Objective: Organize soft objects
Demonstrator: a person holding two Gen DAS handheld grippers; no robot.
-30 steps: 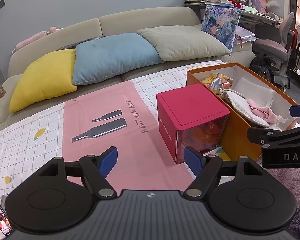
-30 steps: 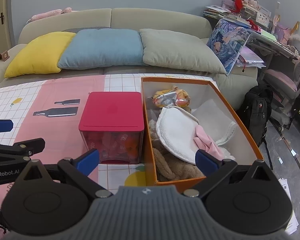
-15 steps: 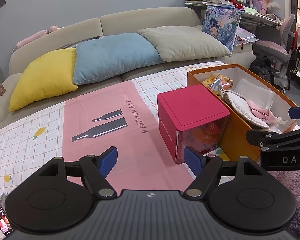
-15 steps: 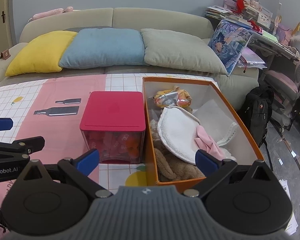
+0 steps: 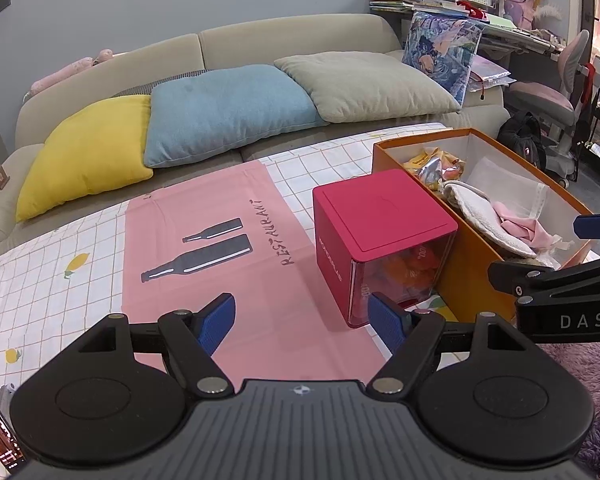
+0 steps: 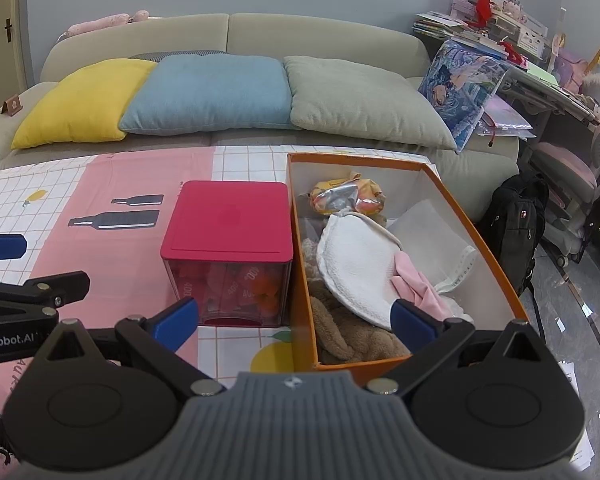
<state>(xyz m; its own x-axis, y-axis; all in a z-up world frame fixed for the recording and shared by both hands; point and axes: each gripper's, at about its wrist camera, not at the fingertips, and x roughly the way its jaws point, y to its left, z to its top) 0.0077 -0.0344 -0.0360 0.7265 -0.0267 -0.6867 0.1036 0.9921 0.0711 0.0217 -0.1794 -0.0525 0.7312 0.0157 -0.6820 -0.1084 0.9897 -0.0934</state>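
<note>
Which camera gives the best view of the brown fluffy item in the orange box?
The right wrist view is best: the brown fluffy item lies in plain sight at the near end of the orange box, partly under the white cloth. In the left wrist view the box wall hides almost all of it.

Hovered with left gripper [image 5: 302, 322] spread wide over pink mat [image 5: 204, 248]. Saw red box [image 5: 382, 232] touching orange box [image 5: 476, 268] of soft cloths [image 5: 496, 224]; right gripper's finger [image 5: 598, 226] alongside.
</note>
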